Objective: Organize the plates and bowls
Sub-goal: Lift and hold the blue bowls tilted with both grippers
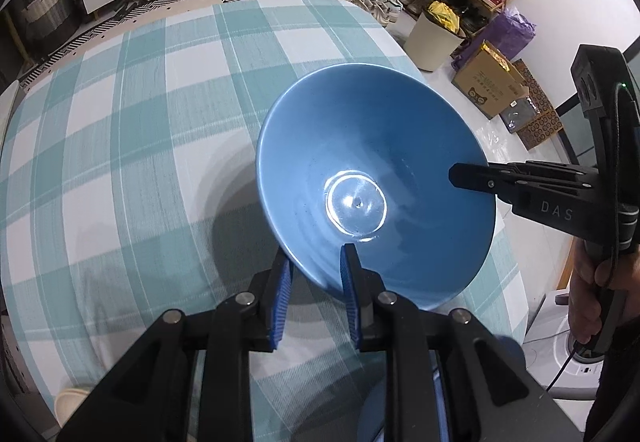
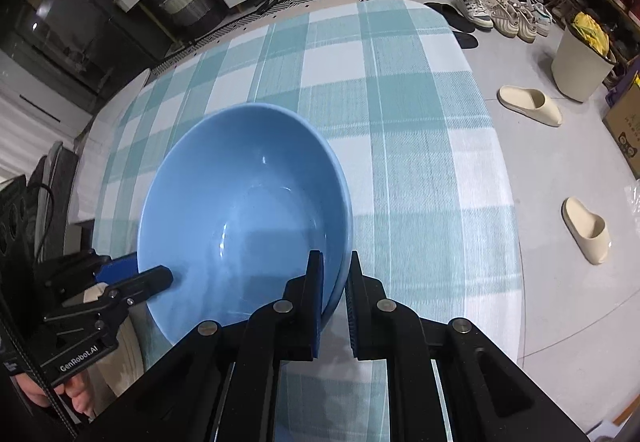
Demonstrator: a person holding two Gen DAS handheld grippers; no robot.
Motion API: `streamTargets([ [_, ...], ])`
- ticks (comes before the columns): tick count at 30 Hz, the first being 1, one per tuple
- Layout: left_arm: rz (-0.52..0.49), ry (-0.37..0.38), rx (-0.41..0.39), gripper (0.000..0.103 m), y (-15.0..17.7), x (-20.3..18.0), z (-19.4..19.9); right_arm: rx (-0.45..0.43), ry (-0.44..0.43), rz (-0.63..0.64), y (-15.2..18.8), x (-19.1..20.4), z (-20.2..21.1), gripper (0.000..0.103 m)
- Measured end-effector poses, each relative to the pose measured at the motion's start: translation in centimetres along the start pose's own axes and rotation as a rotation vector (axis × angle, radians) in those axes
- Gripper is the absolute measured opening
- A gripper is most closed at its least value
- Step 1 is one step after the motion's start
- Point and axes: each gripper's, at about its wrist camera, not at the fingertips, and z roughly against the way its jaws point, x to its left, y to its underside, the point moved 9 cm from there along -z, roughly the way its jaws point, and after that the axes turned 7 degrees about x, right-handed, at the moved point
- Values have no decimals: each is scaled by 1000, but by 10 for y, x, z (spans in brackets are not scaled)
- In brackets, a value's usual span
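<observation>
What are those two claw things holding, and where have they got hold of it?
Both hold the blue bowl by its rim: the left gripper on the near edge, the right gripper on the opposite side.

Table (image 1: 120, 121) under a teal-and-white checked cloth (image 2: 420, 161), blue bowl (image 1: 360, 145) above it, contact unclear

A plain blue bowl (image 1: 376, 177) sits over a teal-and-white checked tablecloth (image 1: 132, 129).

left gripper (image 1: 316, 270): black, blue ribbed pads, silver pivots | right gripper (image 2: 335, 284): black, white "DAS" lettering
</observation>
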Motion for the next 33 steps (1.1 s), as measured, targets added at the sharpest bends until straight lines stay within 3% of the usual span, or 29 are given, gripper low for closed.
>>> streamTargets([
  [9,3,2,2,22,14,1,-2,23,2,12,16,6,-8,10],
  [25,15,-20,-10,24,5,4,-9,-16,46,84,13,10,-8,11],
  [33,15,-28,-43,24,5,-1,14,-62,38,85,10,17,13,11],
])
